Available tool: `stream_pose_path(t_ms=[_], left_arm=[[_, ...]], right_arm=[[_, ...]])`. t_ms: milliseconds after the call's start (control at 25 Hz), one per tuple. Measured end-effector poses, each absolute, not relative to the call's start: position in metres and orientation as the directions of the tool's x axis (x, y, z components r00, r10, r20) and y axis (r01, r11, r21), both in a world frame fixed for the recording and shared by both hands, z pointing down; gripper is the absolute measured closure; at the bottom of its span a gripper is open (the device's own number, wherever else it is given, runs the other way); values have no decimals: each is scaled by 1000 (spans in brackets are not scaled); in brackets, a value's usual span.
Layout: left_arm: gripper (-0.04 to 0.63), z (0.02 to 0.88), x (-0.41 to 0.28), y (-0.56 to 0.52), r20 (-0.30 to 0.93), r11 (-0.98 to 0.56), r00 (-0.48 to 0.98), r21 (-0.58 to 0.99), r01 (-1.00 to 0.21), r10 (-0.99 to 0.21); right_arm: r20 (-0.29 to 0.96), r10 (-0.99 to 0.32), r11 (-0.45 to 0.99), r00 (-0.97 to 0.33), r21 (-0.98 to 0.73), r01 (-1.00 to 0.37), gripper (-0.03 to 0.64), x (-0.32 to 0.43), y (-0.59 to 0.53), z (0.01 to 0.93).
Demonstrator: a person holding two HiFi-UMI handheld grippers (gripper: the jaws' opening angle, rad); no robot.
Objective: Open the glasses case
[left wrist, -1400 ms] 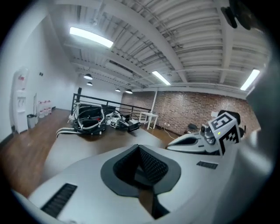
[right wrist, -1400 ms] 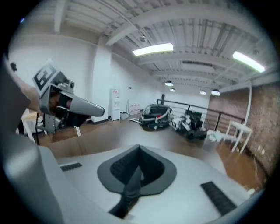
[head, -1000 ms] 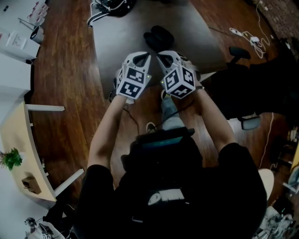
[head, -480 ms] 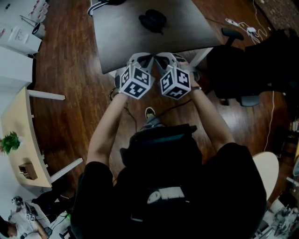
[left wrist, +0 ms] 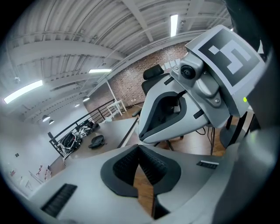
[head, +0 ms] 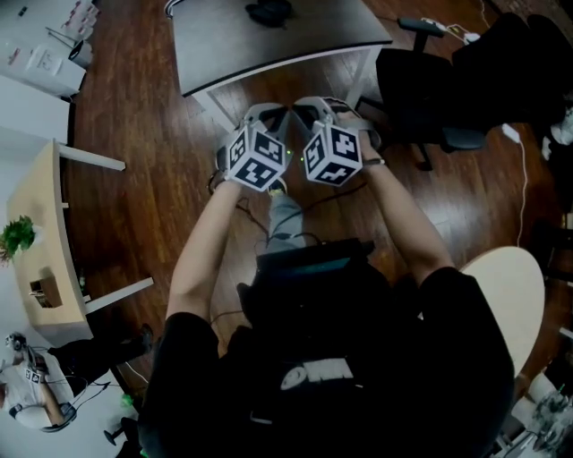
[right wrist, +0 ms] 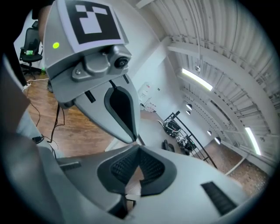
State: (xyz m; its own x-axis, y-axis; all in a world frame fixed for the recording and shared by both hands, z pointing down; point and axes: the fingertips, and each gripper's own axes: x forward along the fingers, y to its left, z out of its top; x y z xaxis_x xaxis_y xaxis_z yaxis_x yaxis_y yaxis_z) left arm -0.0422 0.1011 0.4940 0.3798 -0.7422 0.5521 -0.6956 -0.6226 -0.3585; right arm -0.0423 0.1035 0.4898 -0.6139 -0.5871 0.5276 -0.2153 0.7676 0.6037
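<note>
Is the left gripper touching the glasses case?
Apart. The head view shows the left gripper above the floor, short of the table, with the glasses case lying farther back on it.

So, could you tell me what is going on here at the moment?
A person holds the left gripper and the right gripper side by side, standing back from the grey table. Both tongs are closed on nothing. The dark glasses case lies untouched on the table, so opening it has not begun.
</note>
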Motion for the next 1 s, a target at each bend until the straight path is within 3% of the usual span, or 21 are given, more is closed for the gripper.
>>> stream_pose_path(t_ms=[440,800,1000], left_arm=[[594,498,-4,213,613,-660,353,-392,-641,-707],[594,506,-30,289,628,-659,343,-378,-651,-699],[594,509,-36,341,646,-693,337,-434,-576,-685]], right_arm=[[523,-565,773,-638,605,-189,603,-11,211,484],[540,-560,764,-629,630,-139,603,-36,293,493],[558,-575,750,-598,652,-113,602,-45,349,491]])
